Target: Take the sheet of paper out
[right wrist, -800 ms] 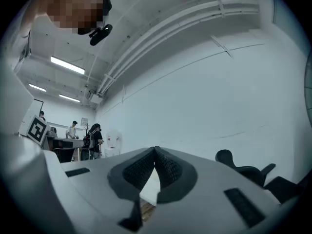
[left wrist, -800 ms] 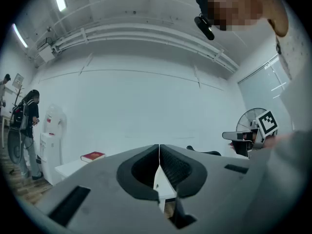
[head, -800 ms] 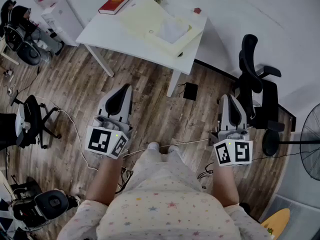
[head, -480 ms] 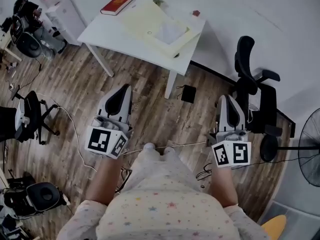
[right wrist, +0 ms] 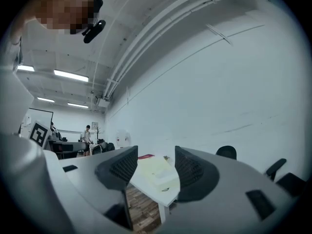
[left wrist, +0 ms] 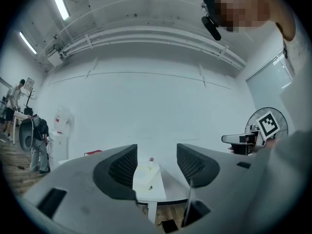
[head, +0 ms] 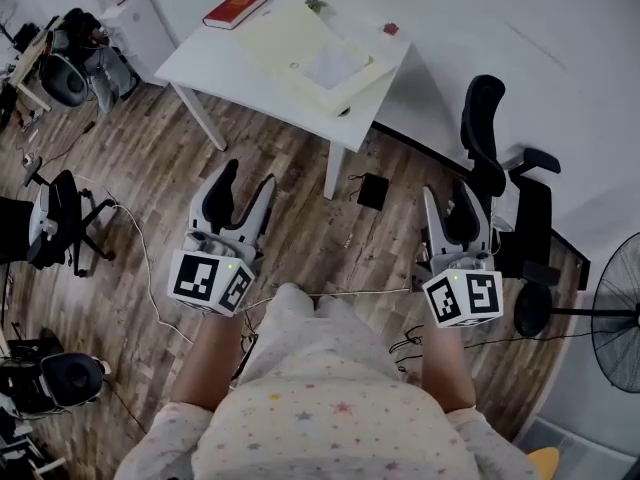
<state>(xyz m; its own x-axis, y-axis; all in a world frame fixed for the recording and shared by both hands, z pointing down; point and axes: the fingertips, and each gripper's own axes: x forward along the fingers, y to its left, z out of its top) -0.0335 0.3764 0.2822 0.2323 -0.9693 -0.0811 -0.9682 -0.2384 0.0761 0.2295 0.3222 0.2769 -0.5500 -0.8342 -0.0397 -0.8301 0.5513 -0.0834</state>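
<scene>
**Grippers open, table far away**

Left gripper (head: 247, 178) has its two jaws spread apart, and nothing is between them. Right gripper (head: 452, 200) is the same: jaws apart, nothing held. Both point level, straight at the white table (head: 215, 60) on the far side of the wooden floor (head: 140, 168). I think they are held this way so they are ready to grab as soon as the person gets close. They are well apart from the table now, so the job has not really begun.

The sheet of paper (head: 335, 66) is on the right part of the table. It looks white and flat. It lies with a big pale yellow folder (head: 285, 33), and I cannot tell if it is on top or tucked inside. A red book (head: 235, 8) lies at the far left corner of the table, and a black chair (head: 484, 118) stands to the right of the table.
</scene>
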